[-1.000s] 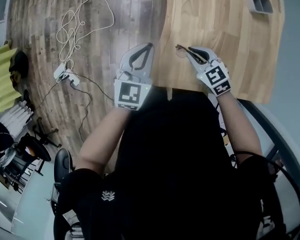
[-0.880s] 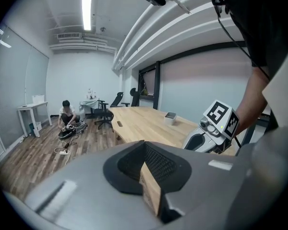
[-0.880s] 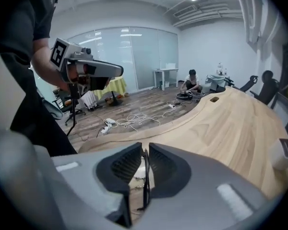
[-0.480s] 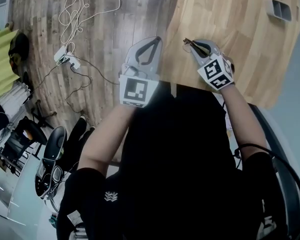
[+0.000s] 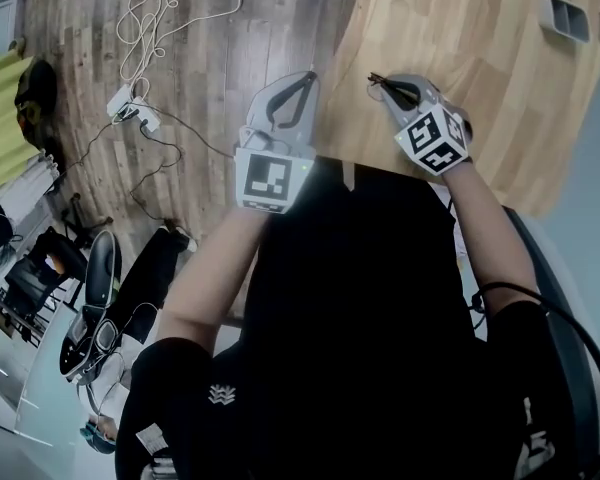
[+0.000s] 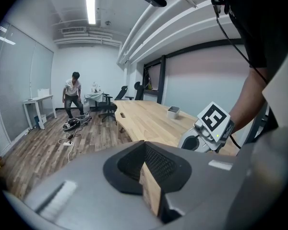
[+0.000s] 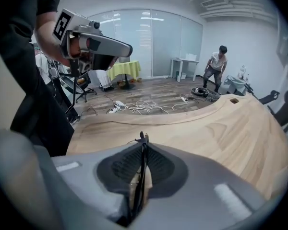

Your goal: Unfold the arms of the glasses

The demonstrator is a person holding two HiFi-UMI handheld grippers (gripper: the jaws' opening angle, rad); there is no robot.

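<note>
Both tongs had sunk a little over the last second, toward the near edge of the table (image 5: 460, 38). The left gripper (image 5: 302, 77) hung beside it, jaws pressed together on nothing, well apart from the glasses (image 5: 376, 78). The right gripper (image 5: 388, 86) had rolled as it came down. Its jaws were nearly together, clamped on the glasses, which sat edge-on between the pads as a thin dark frame with one end poking just past the tips. No arm looked swung out yet. Probably the pair was being lowered so the empty gripper could reach an arm.
</note>
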